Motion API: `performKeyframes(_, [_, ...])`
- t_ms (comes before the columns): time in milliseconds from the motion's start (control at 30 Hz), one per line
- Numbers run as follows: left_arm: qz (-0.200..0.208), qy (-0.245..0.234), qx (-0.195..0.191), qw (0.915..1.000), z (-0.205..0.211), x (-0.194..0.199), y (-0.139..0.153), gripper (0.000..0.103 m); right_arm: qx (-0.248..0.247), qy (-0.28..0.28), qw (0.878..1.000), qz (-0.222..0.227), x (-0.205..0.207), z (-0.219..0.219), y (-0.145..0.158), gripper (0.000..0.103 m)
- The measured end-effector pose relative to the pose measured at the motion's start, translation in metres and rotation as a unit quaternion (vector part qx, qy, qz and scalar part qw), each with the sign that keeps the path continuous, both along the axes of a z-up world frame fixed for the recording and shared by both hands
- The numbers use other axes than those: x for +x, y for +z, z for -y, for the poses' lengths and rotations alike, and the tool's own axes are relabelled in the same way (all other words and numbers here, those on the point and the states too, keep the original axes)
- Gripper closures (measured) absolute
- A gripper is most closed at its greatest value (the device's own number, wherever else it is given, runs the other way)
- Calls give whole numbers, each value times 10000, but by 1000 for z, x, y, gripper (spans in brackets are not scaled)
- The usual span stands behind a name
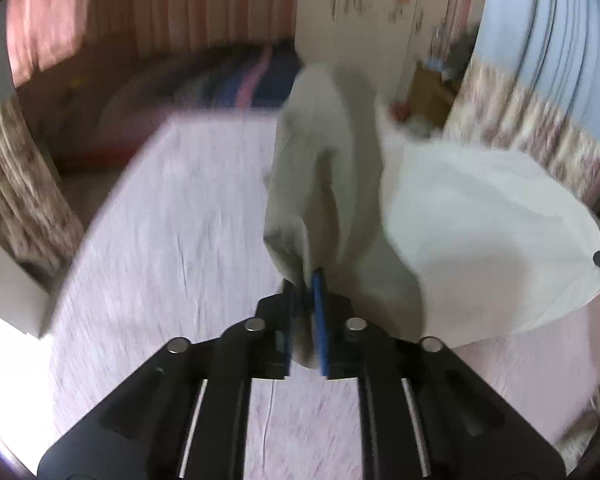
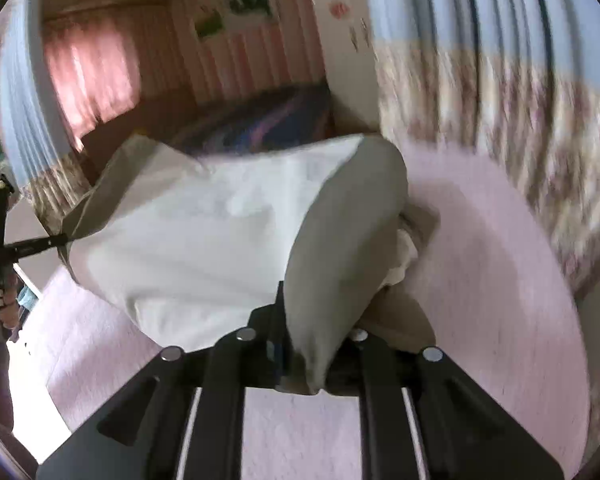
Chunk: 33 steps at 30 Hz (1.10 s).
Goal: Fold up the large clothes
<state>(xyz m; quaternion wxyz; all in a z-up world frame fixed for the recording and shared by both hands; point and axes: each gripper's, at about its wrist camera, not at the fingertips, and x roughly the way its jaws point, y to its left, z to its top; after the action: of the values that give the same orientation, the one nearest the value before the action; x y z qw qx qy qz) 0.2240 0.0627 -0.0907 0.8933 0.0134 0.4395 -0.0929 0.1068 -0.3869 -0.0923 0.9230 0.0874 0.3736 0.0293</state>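
I log one table (image 1: pixel 172 216), covered in pale pink cloth; a white garment (image 1: pixel 480 232) lies partly on it.

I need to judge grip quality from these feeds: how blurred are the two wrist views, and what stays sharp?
Left wrist view: room, pink bed cover and white garment smear with motion blur; the left gripper stays crisp, pinching cloth. Right wrist view: curtain streaks heavily; the right gripper body is sharp, its fingertips hidden under cloth. Both show fisheye bending and dark corners.
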Motion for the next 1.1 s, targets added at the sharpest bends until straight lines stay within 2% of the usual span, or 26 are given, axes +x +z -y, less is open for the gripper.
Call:
performKeyframes(33, [-227,-8,78,9997,-1,2,-21,85,-186,-81,9992,-337,0,3,-20,82])
performKeyframes(67, [-371,6,159,9992,-1,4,-40,79,-270,-108,9983,-514,2,8,-38,75])
performKeyframes(100, [-431,112,258,9987,-2,6,-55,69,-147,-96,9984,-542,2,14,-45,68])
performKeyframes(133, [-435,208,321,9983,-3,9,-58,53,208,-127,9984,-513,0,25,-48,66])
performKeyframes(167, [-383,333,341,9981,-6,9,-56,48,379,-193,9981,-456,-3,32,-44,63])
performKeyframes(200, [-210,456,328,9982,-11,8,-44,37,445,-267,9980,-360,-7,36,-36,54])
performKeyframes(233, [-56,477,336,9983,-13,6,-34,20,315,-377,9986,-200,-12,38,-23,49])
performKeyframes(300, [406,524,436,9969,-16,6,-7,3,115,-513,9985,141,-17,42,-2,31])
performKeyframes(367, [610,511,617,9949,-8,17,7,3,118,-670,9968,430,-10,48,15,29])
performKeyframes(467, [694,361,718,9943,10,46,15,3,95,-667,9962,550,21,50,23,29])
performKeyframes(600, [446,101,598,9972,40,90,7,6,111,-580,9974,421,62,43,17,29])
performKeyframes(733, [238,-250,556,9979,62,112,-8,10,33,-553,9983,180,91,36,12,29])
performKeyframes(833, [-19,-529,451,9976,71,127,-18,16,186,-639,9978,21,106,39,7,29])
performKeyframes(867, [-98,-585,406,9974,66,129,-21,19,269,-710,9969,-187,116,44,2,29])
performKeyframes(900, [-242,-658,318,9970,67,137,-26,29,297,-754,9962,-306,120,46,-1,29])
performKeyframes(933, [-344,-707,242,9966,65,142,-29,45,332,-807,9953,-425,124,48,-4,29])
performKeyframes(967, [-427,-739,194,9962,65,146,-32,52,472,-834,9941,-506,129,51,-8,30])
performKeyframes(1000, [-483,-761,151,9958,65,151,-33,66,567,-788,9940,-501,131,51,-10,53])
performKeyframes(1033, [-489,-786,81,9957,65,155,-33,83,681,-651,9946,-428,133,50,-9,85])
performKeyframes(1067, [-489,-821,-45,9954,62,155,-31,90,675,-491,9958,-382,136,46,-8,103])
performKeyframes(1100, [-442,-813,-225,9955,59,156,-27,96,463,-482,9974,-267,137,40,-5,103])
